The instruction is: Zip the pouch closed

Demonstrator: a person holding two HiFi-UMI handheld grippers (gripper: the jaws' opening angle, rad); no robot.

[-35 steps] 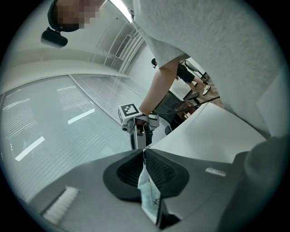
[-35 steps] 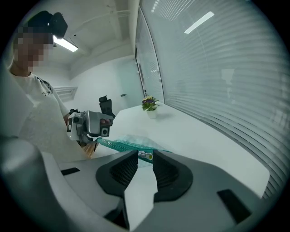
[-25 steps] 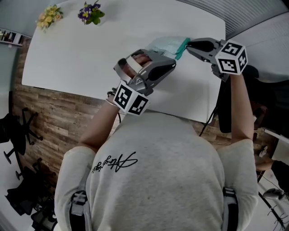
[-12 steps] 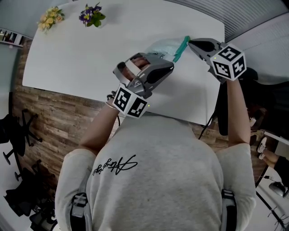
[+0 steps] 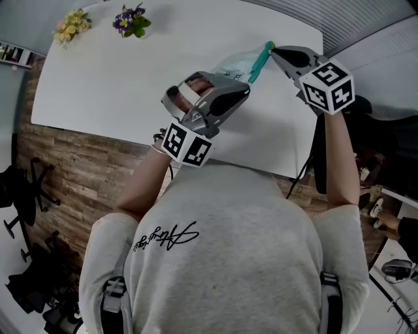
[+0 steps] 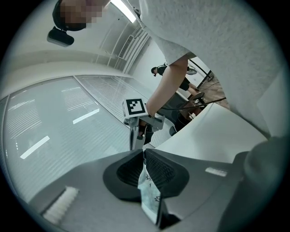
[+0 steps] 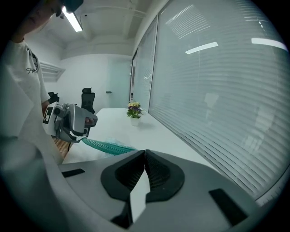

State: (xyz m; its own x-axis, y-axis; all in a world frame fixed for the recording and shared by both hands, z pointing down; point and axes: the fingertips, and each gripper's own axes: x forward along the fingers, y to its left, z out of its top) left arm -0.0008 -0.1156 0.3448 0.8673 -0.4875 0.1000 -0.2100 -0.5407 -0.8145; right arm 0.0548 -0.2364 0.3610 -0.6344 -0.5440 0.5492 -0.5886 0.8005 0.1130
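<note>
Head camera looks down; gripper cameras face each other across pouch (image 5: 236,64).

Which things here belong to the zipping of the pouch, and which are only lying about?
Belong to the job:
pouch; teal zipper; left gripper, jaws shut on the pouch; right gripper, jaws shut on the zipper's end.

Just lying about:
yellow flowers; purple flowers; office chair.

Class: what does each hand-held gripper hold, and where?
Left hand-held gripper: the pouch, by one end. Right hand-held gripper: the teal zipper, at its tip.
</note>
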